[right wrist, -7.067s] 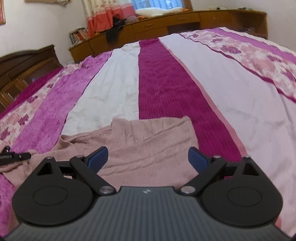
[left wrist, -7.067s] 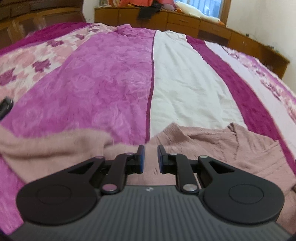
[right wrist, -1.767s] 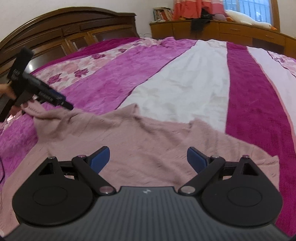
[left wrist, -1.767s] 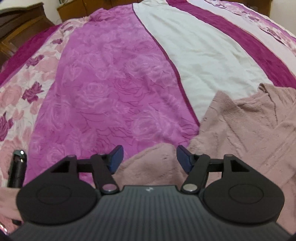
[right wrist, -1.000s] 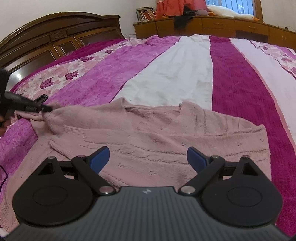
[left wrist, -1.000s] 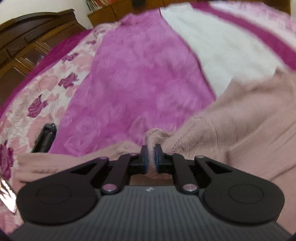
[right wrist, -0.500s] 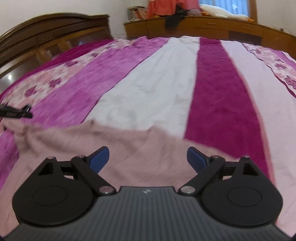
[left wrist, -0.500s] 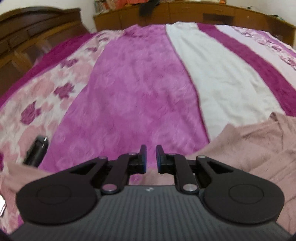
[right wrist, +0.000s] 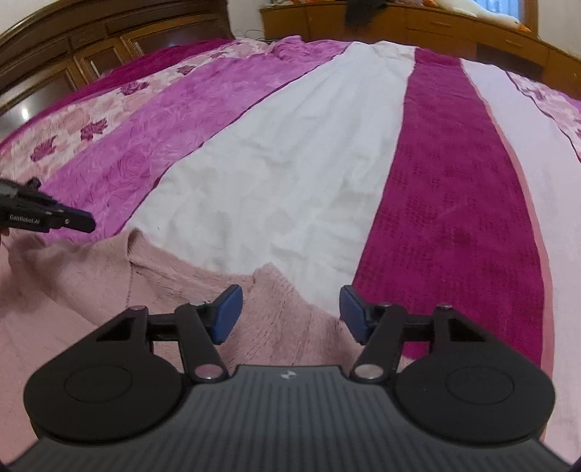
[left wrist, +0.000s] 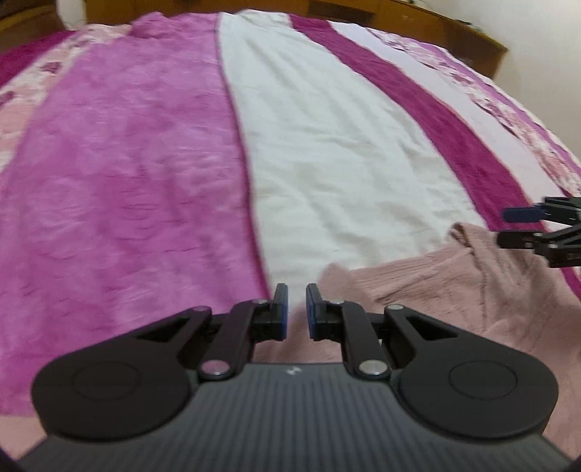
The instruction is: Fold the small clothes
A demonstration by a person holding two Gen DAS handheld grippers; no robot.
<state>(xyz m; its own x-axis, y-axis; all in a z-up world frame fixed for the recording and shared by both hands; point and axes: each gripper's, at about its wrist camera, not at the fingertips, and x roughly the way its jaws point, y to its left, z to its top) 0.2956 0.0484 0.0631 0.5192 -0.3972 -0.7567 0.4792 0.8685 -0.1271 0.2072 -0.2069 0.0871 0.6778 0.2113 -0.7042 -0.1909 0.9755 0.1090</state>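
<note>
A pink knit sweater [left wrist: 435,290] lies spread on the striped bedspread [left wrist: 127,163], near me. My left gripper [left wrist: 296,308] is shut, with a thin fold of the sweater pinched low between its blue pads; the fabric trails off below it to both sides. In the right wrist view the left gripper [right wrist: 85,223] hovers at the sweater's left end, where the cloth rises to meet it. My right gripper [right wrist: 289,319] is over the sweater's [right wrist: 163,290] far edge. Its jaws are closing but still wide, with cloth lying between the pads and no contact. It also shows as the right gripper [left wrist: 515,227].
The bedspread [right wrist: 290,163] runs far ahead in magenta, white and floral stripes. A dark wooden headboard [right wrist: 72,54] stands at the left and a wooden dresser [right wrist: 399,21] lines the far wall, with clothes and a soft toy on it.
My left gripper has swung right across the bed with the sweater fold, toward the right gripper. The right gripper has moved up to the sweater's far edge and its jaws have narrowed.
</note>
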